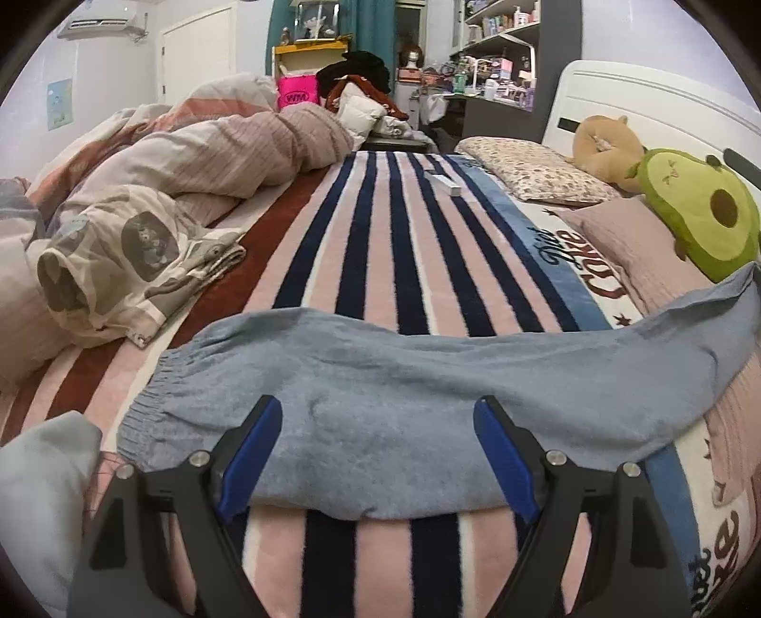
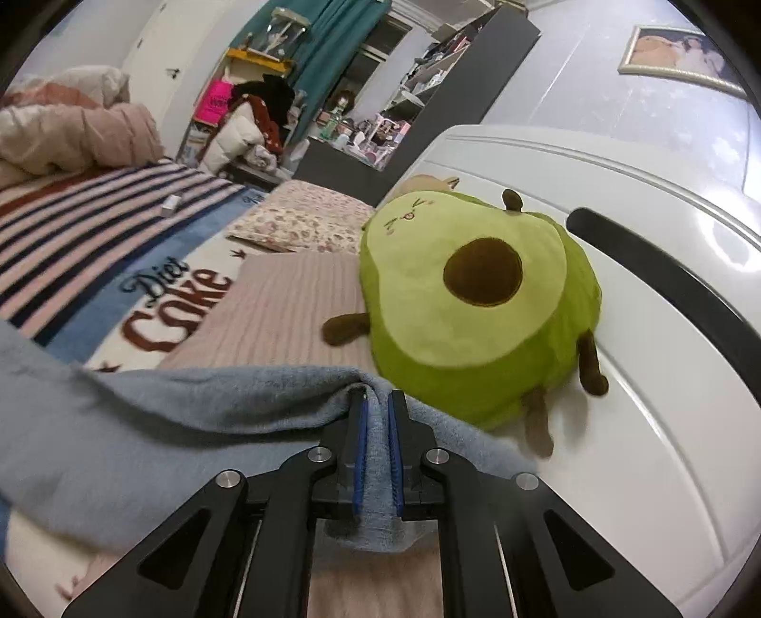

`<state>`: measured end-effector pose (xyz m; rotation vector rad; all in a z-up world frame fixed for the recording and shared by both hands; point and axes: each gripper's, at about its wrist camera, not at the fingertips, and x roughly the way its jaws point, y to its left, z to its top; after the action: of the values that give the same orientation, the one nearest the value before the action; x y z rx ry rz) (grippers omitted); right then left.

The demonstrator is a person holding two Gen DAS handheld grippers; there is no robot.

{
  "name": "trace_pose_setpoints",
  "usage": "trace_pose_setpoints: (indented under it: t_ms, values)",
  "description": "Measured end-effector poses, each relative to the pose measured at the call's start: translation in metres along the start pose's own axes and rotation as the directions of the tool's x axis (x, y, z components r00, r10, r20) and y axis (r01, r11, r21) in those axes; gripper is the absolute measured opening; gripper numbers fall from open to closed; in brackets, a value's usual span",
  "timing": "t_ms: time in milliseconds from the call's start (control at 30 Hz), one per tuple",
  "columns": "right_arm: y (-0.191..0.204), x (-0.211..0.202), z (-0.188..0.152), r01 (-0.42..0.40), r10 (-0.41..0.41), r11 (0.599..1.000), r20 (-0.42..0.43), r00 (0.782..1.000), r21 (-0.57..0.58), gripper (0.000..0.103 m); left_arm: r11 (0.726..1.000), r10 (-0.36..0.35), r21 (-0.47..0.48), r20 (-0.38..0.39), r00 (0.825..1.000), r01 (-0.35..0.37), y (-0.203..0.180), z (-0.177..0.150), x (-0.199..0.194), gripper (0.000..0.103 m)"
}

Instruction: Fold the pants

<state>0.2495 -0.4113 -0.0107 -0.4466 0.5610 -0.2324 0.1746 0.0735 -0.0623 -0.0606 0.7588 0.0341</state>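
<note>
Black-framed left tongs (image 1: 378, 418) fill the bottom of the left wrist view, their blue-padded fingers spread wide with nothing between them, poised just above the near edge of the blue-grey pants (image 1: 380, 394). These pants lie stretched crosswise over the bed (image 1: 380, 546), elastic waistband toward the left and the legs trailing off right, where the far end lifts off the blanket. That lift is explained in the right wrist view: the right tongs (image 2: 376, 404) are pinched almost closed on a bunched ridge of the pants (image 2: 214, 404), holding the leg end taut, apparently so the fabric stays flat while the free tool finds a grip near the waist. My judgement is that the fold has not yet begun and the garment is only being laid straight. Beneath it spreads a striped blanket (image 1: 404, 237) in navy and pink with a blue band and lettering. A rumpled duvet (image 1: 190, 157) is heaped along the left side, and pillows sit toward the white headboard (image 2: 618, 285). An avocado plush (image 2: 475, 294) rests near the gripped end, close enough that a swinging leg could brush it. Behind, cluttered shelves (image 1: 499, 28) and a teal curtain (image 1: 371, 24) close the room. A small white box (image 1: 444, 183) lies mid-blanket.
</note>
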Motion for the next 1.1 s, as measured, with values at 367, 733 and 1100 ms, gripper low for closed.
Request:
trace_pose_setpoints:
  t_ms: [367, 733, 1100]
  values:
    - [-0.028, 0.017, 0.0, -0.118, 0.117, 0.966, 0.018, 0.993, 0.232, 0.068, 0.999, 0.033, -0.042, -0.001, 0.999, -0.033, 0.017, -0.001, 0.003, 0.08]
    - [0.036, 0.014, -0.015, -0.476, 0.494, 0.868, -0.161, 0.854, 0.14, 0.025, 0.999, -0.007, -0.039, 0.017, 1.0, 0.007, 0.012, -0.001, -0.013, 0.08]
    - [0.006, 0.067, 0.006, -0.206, 0.246, 0.94, -0.126, 0.961, 0.272, 0.032, 0.995, 0.034, -0.096, -0.012, 0.999, -0.035, 0.031, -0.012, -0.001, 0.084]
